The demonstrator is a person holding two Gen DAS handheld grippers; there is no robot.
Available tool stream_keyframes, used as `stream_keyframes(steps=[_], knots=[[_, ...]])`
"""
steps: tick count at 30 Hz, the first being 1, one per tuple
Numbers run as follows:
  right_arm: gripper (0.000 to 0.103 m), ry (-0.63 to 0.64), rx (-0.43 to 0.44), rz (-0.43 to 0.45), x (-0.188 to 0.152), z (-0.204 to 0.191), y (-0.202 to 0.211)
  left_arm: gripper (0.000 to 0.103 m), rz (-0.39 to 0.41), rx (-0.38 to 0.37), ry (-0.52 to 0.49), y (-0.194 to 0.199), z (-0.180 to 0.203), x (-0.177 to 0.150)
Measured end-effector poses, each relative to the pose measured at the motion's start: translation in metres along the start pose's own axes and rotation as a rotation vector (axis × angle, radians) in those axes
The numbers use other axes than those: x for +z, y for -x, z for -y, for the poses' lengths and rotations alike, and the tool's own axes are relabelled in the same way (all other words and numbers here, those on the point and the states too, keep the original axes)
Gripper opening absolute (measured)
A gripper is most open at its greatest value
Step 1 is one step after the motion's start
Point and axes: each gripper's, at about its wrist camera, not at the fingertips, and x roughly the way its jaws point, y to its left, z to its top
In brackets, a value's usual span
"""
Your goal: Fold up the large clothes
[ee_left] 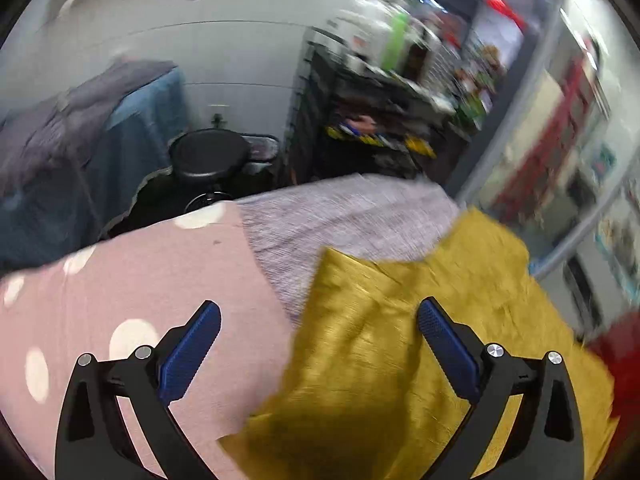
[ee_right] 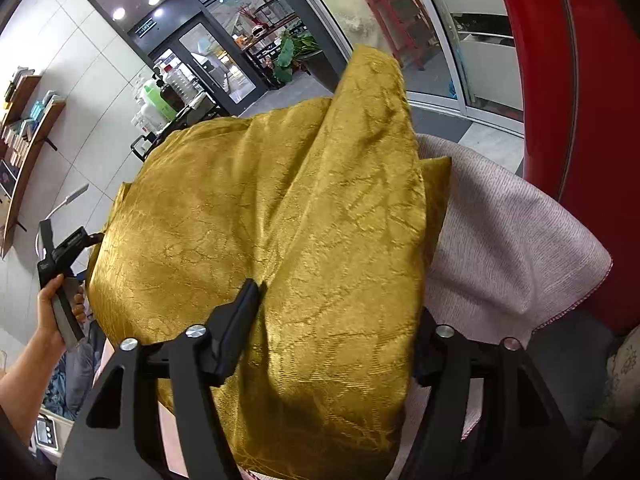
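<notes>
The left gripper (ee_left: 320, 320) is spread wide and pinches nothing; the mustard-yellow cloth (ee_left: 400, 340) lies below it, toward 3 o'clock. The right gripper (ee_right: 336, 320) is also spread, straddling a raised fold of that cloth without pressing it. The cloth sits on a lavender towel (ee_right: 512, 240) and a pink dotted sheet (ee_left: 140, 280). Risk: with both released, the loose upper flap at 12 o'clock may slide open, and a closing pad could snag the towel beneath.
</notes>
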Motion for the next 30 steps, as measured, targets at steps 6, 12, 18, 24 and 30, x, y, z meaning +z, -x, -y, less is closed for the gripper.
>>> stream_keyframes(steps=[6, 12, 18, 24, 30], knots=[[0.075, -0.045, -0.043, 0.063, 0.006, 0.019, 0.027, 0.097, 0.042, 0.030, 0.204, 0.047, -0.070, -0.006], [0.080, -0.071, -0.123, 0.130, 0.016, 0.022, 0.061, 0.097, -0.039, 0.068, -0.022, 0.090, -0.061, -0.069], [0.087, 0.105, -0.090, 0.105, 0.001, -0.027, 0.078, 0.097, -0.056, 0.081, -0.233, 0.136, -0.010, -0.150], [0.087, 0.268, -0.065, 0.032, -0.012, -0.076, 0.073, 0.097, -0.047, 0.162, -0.466, 0.160, 0.048, -0.193], [0.087, 0.348, -0.102, -0.043, -0.024, -0.103, 0.067, 0.097, -0.039, 0.205, -0.522, 0.180, 0.083, -0.207]])
